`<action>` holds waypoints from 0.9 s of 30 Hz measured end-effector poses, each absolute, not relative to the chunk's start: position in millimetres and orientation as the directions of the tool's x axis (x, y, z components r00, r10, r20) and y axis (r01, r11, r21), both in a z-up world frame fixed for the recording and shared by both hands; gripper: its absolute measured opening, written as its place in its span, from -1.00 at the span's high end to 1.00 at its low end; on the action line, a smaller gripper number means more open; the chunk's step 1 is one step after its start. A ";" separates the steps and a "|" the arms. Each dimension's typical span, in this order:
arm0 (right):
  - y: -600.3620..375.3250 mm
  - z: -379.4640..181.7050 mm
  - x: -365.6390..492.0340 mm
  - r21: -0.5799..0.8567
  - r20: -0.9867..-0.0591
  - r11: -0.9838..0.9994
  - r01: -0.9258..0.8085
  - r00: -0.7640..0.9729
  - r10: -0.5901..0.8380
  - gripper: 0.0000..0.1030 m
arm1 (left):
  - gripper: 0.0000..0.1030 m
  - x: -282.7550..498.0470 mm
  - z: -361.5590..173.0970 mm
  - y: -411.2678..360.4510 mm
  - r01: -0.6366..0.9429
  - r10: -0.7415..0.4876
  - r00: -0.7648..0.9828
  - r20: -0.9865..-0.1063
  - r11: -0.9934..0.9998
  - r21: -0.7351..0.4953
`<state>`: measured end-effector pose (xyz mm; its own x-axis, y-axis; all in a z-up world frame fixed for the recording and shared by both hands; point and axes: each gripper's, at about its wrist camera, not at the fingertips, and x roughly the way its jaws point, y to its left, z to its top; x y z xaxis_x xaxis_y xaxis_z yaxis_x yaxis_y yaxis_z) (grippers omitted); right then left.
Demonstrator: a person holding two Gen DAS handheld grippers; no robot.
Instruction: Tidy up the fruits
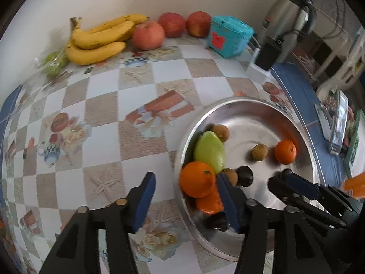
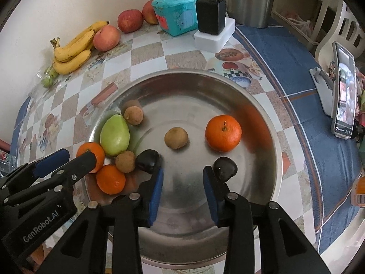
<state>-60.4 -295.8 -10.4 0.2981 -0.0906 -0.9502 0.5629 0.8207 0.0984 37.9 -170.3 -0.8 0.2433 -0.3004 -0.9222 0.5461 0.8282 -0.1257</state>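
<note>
A wide round steel basin (image 2: pixel 262 118) is seen on a table covered with a checked, picture-printed cloth (image 2: pixel 146 52), with loose fruit scattered inside it. The right gripper (image 2: pixel 183 183) is held low over the basin's near side, its blue-padded fingers (image 2: pixel 156 194) spread apart with nothing between them — a dark, glossy plum-like fruit (image 2: pixel 148 161) lies just beyond its left finger, and a second dark fruit (image 2: pixel 225 167) is pressed close against the outer side of its right finger. Farther in, a small brown round fruit (image 2: pixel 176 137) and a bright orange mandarin with a stem (image 2: pixel 223 133) are set near the middle.

The left gripper (image 1: pixel 186 197) is also spread wide and empty, straddling the basin's left rim; a second mandarin (image 1: pixel 197 179) is seen between its fingers but beyond the tips, near the right finger, whether touched cannot be told. Beside that mandarin a pale green, mango-shaped fruit (image 1: pixel 209 151) is leaned against the basin wall, with a third mandarin (image 2: pixel 110 179) and two more brown fruits close by.

Along the back wall, a bunch of yellow bananas (image 1: pixel 100 38), three red apples (image 1: pixel 148 35) and a turquoise lidded tub (image 1: pixel 230 35) are lined up, well apart from both grippers — a steel flask (image 1: pixel 287 13) stands behind a black charger.
</note>
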 end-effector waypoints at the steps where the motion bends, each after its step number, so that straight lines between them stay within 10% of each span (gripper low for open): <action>1: -295.5 -8.1 -60.8 0.101 -0.948 0.821 0.562 0.305 -0.092 0.28 | -0.28 39.6 -0.3 -167.7 0.534 -0.296 0.247 -0.923 0.836 -0.125; 21: -295.0 2.2 -59.4 0.141 -0.932 0.831 0.538 0.355 -0.071 0.28 | -0.52 50.0 8.0 -131.6 0.371 -0.270 0.295 -0.916 0.916 -0.151; 27: -295.8 2.1 -59.8 0.147 -0.932 0.831 0.537 0.358 -0.066 0.28 | -0.87 56.0 -0.1 -114.1 0.291 -0.184 0.331 -0.926 0.953 -0.085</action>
